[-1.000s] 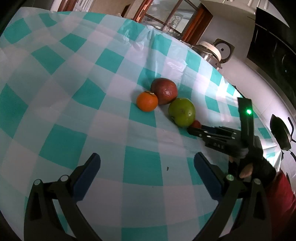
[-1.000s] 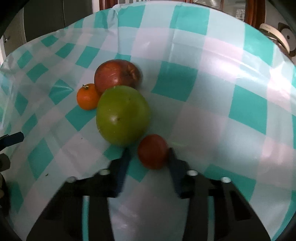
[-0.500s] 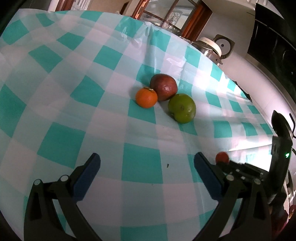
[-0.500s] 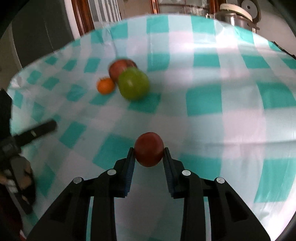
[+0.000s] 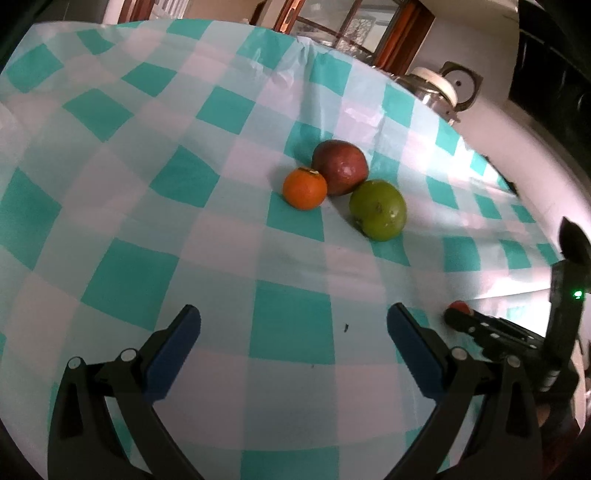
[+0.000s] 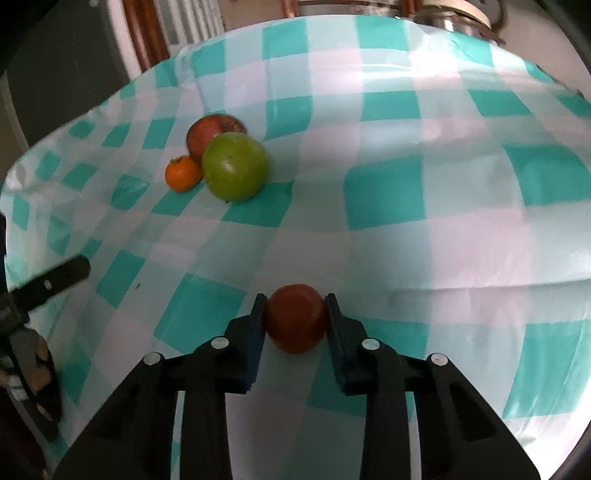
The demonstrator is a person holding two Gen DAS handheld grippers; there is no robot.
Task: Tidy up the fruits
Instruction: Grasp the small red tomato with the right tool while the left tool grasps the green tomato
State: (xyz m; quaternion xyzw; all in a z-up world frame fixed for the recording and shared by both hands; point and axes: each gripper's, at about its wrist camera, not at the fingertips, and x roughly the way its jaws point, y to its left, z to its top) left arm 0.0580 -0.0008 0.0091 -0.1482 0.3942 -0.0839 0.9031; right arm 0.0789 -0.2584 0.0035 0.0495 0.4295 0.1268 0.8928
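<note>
My right gripper (image 6: pixel 295 317) clamps the small red fruit (image 6: pixel 295 318); my left gripper (image 5: pixel 293 345) is wide open, empty. Orange (image 5: pixel 305 188), apple (image 5: pixel 340 167), green fruit (image 5: pixel 378 210) wait on the surface (image 5: pixel 147 221), not yet sorted

Glossy, plastic-looking checked tablecloth (image 6: pixel 388 192), smooth but creased, with pale sheen ahead of the fingers. Matt black plastic right gripper (image 6: pixel 295 317) with dull blue, rubbery-looking pads (image 6: pixel 255 339) and small bright metal pins; pressed between the pads, a smooth red tomato (image 6: pixel 295 317) of low, satiny shine. Matt black plastic left gripper (image 5: pixel 293 332) with the same matt blue pads (image 5: pixel 173 354). Well ahead of the fingers: finely dimpled orange (image 5: pixel 304 188), semi-matt; dark red apple (image 5: pixel 340 166), smooth and waxy with small highlights; green fruit (image 5: pixel 377 209), smooth, faintly speckled, softly glossy. Beyond the cloth, polished metal pot (image 5: pixel 436 94) with glass lid; varnished wood frames (image 5: pixel 413 33).
</note>
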